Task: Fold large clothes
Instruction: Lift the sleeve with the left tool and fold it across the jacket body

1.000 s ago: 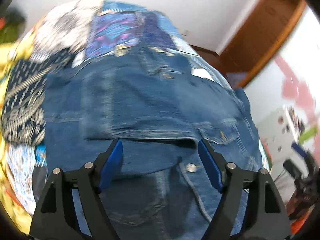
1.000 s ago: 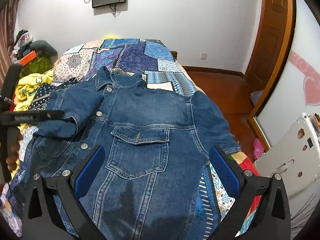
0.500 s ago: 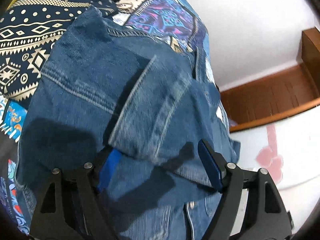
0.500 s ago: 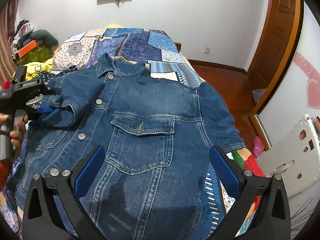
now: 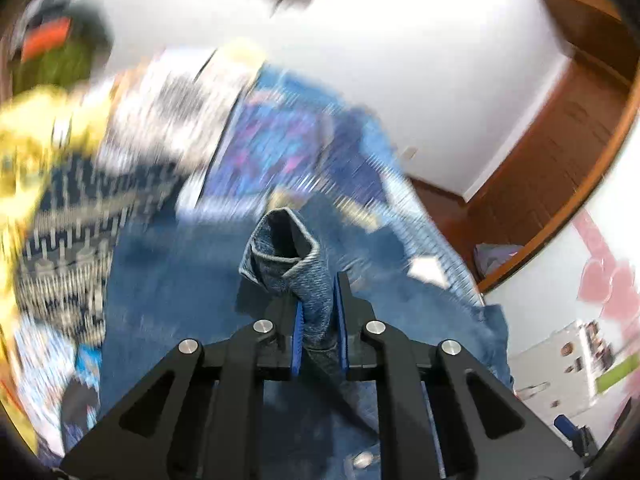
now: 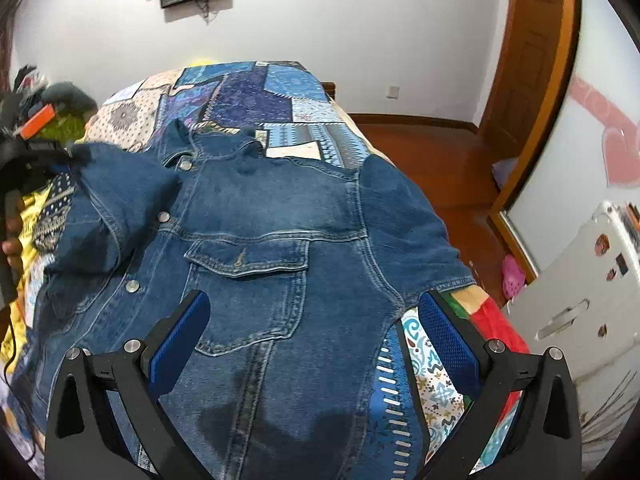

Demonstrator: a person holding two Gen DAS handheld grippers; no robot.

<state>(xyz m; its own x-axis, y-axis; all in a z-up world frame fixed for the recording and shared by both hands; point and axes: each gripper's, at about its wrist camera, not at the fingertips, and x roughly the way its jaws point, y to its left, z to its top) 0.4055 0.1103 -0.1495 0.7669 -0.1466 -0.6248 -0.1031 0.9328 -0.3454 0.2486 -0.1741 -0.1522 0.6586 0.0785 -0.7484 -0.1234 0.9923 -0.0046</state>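
A denim jacket [image 6: 276, 220] lies face up and buttoned on a bed [image 6: 276, 84] covered by a patchwork spread. The left tongs [image 5: 319, 316] are closing — their blue pads already pinch a bunched fold of the jacket's sleeve [image 5: 286, 256], and the wrist view around them is blurred. In the right wrist view that sleeve [image 6: 116, 196] is lifted at the jacket's left edge. The right tongs [image 6: 316, 336] hover released above the jacket's lower front, grasping nothing. The step in hand looks like folding the first sleeve inward. Next — probably — the sleeve must be carried across the chest, laid flat and let go.
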